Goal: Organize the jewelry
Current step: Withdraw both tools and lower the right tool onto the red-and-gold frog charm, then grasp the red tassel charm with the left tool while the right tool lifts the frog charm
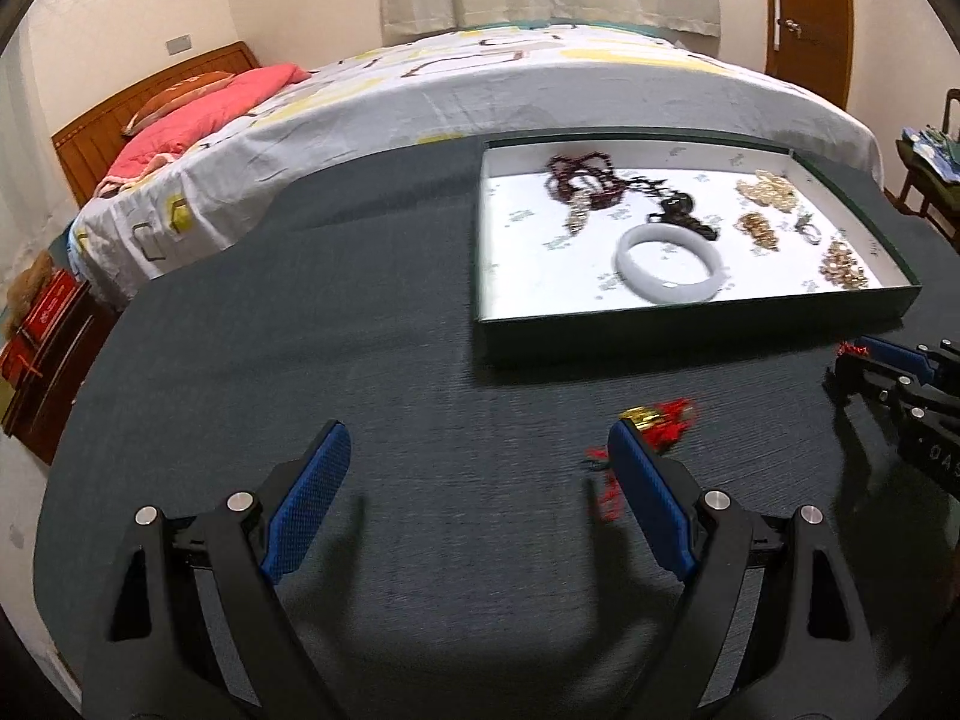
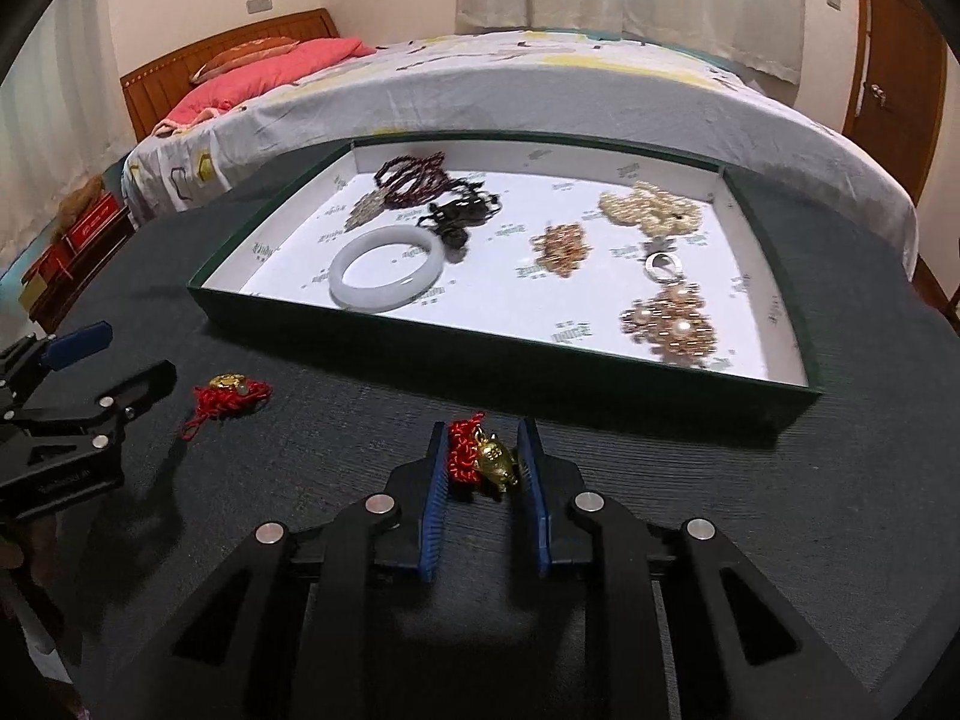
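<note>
Two charms outside green-walled white-floored tray [image 1: 678, 333].

Left wrist: left gripper [image 1: 480, 468] spread wide, empty; red-cord gold charm [image 1: 657, 420] on dark table [image 1: 360, 330], just beyond right pad, partly hidden.

Right wrist: right gripper [image 2: 483, 456] clenched on red-knot gold pendant [image 2: 486, 456]; tray dead ahead, near. Contact blurred.

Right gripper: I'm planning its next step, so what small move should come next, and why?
Probably close the right gripper fully on the gold charm with red cord, then lift. The charm sits between its fingers on the dark table, outside the tray where the other jewelry lies.
</note>
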`<state>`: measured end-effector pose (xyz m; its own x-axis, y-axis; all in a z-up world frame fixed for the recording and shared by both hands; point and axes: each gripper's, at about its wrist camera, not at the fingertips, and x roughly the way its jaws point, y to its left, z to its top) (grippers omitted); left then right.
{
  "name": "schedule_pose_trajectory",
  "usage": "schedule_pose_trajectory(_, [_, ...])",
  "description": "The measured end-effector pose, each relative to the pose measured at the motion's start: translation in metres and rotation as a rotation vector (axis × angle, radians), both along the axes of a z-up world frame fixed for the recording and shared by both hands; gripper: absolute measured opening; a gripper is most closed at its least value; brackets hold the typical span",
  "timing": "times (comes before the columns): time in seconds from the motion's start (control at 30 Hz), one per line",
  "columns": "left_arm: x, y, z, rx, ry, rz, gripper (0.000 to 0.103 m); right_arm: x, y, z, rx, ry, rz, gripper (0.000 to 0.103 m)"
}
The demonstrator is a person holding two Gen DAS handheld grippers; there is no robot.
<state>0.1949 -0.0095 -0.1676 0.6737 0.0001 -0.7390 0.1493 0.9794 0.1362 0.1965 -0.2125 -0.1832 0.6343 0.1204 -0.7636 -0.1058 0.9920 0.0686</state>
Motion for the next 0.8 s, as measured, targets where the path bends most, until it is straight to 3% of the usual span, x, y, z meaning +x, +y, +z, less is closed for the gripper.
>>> schedule_pose_trajectory(0.53, [0.012,-0.043,-0.020,-0.035,0.058,-0.061,0.084,-0.019,-0.039,0.000,0.022,0.006,-0.051,0.023])
schedule_pose_trajectory(0.73, [0.012,-0.042,-0.022,-0.081,0.076,-0.092,0.059,-0.019,-0.040,0.000,0.031,0.004,-0.050,0.023])
schedule_pose_trajectory(0.8, [0.011,-0.043,-0.021,-0.095,0.080,-0.114,0.042,-0.019,-0.039,0.000,0.031,0.005,-0.048,0.023])
